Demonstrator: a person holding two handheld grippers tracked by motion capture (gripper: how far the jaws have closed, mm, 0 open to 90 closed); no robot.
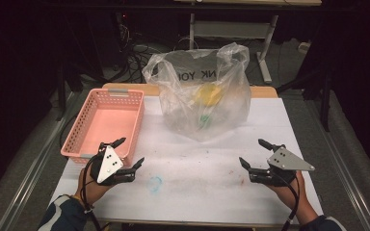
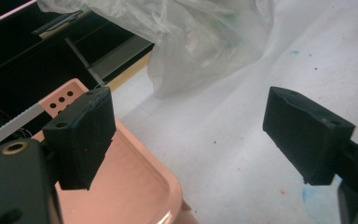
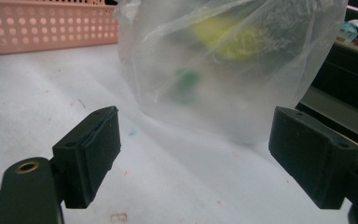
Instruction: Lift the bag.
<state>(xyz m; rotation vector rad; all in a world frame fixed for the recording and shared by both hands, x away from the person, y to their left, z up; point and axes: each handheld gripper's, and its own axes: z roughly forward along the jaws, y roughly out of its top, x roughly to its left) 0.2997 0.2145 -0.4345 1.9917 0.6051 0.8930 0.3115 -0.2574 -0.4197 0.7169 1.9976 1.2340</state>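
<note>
The left gripper (image 1: 128, 153) is held low over the near left part of the worktop (image 1: 212, 183), its jaws wide apart and holding nothing; one jaw hangs over the near corner of the pink basket (image 1: 107, 122). The right gripper (image 1: 253, 154) is at the near right side, also spread wide and empty, and it points toward the plastic bag (image 1: 203, 91). Both grippers are well apart from the bag and from each other.

The clear plastic bag stands at the far middle of the worktop, just to the right of the basket, with its mouth loosely open at the top. Through the film I can see something yellow (image 3: 230, 37) in the upper part and something green (image 3: 185, 84) lower down; what they are exactly I cannot tell, because the plastic blurs them.

I judge that the work is at its very beginning: probably the things must go from the bag into the basket, and nothing is done yet, as the basket is empty and the bag is untouched. All the steps are left.

Count: two grippers, one basket, one bag, and at least two things inside it. The white worktop has some small coloured stains.
</note>
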